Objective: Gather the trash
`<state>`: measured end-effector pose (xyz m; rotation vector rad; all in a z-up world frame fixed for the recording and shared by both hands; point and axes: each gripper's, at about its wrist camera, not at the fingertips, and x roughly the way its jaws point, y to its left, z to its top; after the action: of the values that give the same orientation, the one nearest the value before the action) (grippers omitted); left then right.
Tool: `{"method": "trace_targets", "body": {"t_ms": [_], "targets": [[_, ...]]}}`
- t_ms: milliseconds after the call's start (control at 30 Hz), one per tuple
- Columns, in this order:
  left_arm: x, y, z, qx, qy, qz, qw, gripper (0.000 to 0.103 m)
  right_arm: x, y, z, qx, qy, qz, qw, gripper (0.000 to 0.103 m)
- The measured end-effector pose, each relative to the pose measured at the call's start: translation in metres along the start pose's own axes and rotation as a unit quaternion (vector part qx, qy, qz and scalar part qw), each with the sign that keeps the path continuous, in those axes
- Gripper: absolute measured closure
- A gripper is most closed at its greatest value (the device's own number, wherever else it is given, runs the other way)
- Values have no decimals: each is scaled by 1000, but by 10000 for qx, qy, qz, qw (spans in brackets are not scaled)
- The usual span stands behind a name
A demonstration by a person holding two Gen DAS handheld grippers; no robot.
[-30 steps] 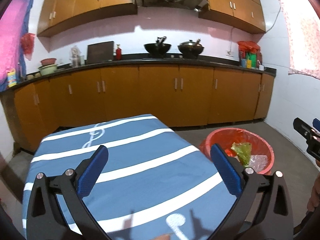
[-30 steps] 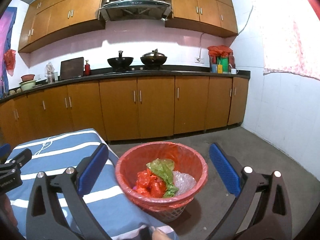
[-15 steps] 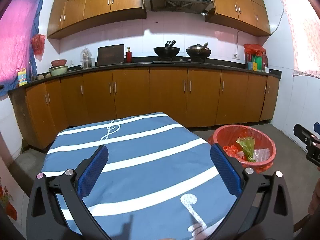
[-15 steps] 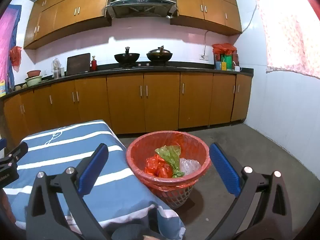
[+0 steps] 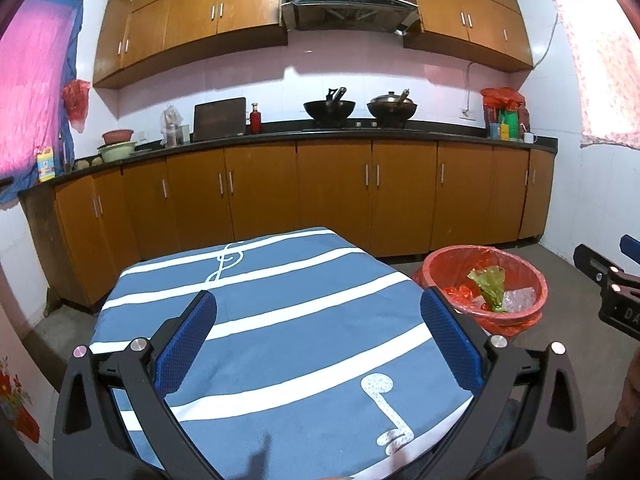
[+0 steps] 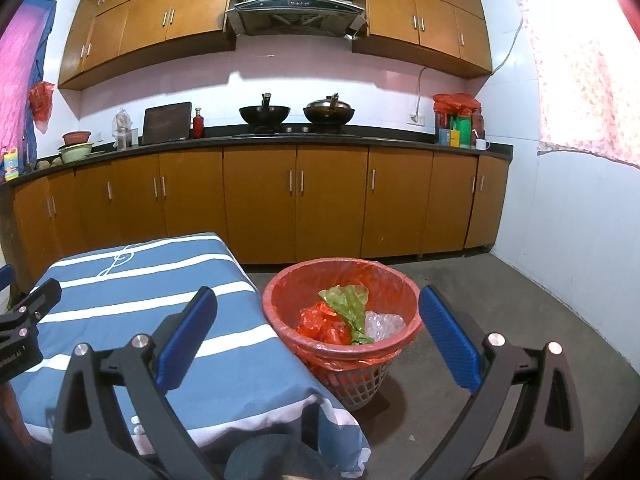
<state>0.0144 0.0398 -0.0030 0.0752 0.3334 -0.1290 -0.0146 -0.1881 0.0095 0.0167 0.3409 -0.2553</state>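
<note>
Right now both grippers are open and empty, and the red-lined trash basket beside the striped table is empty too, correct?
Not quite. The trash basket holds a green wrapper, red plastic and clear plastic, per the right wrist view. Both grippers, left and right, are open and empty.

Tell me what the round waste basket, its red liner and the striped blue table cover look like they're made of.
The round waste basket: probably grey moulded plastic, with a lattice of holes. Its red liner: thin plastic film, translucent, crinkled, folded over the rim. The striped blue table cover: woven fabric, matte, draping softly over the edges.
</note>
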Motion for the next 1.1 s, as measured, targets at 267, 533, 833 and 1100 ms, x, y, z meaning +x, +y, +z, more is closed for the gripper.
{"method": "trace_targets", "body": {"t_ms": [267,533,833,1100], "targets": [[-1,1,-1,-24,2,-33,10000,2,-2,-2,-1,48,5,-6,10000,4],[-3,0,-2,-33,1,-38,10000,2,-3,-2,-4,37,55,3,10000,4],[-4,0,-1,-60,1,-58,10000,2,-4,-1,-6,33,49,-5,10000,4],[-4,0,0,-82,11,-47,10000,2,-4,-2,-6,28,49,-4,10000,4]]}}
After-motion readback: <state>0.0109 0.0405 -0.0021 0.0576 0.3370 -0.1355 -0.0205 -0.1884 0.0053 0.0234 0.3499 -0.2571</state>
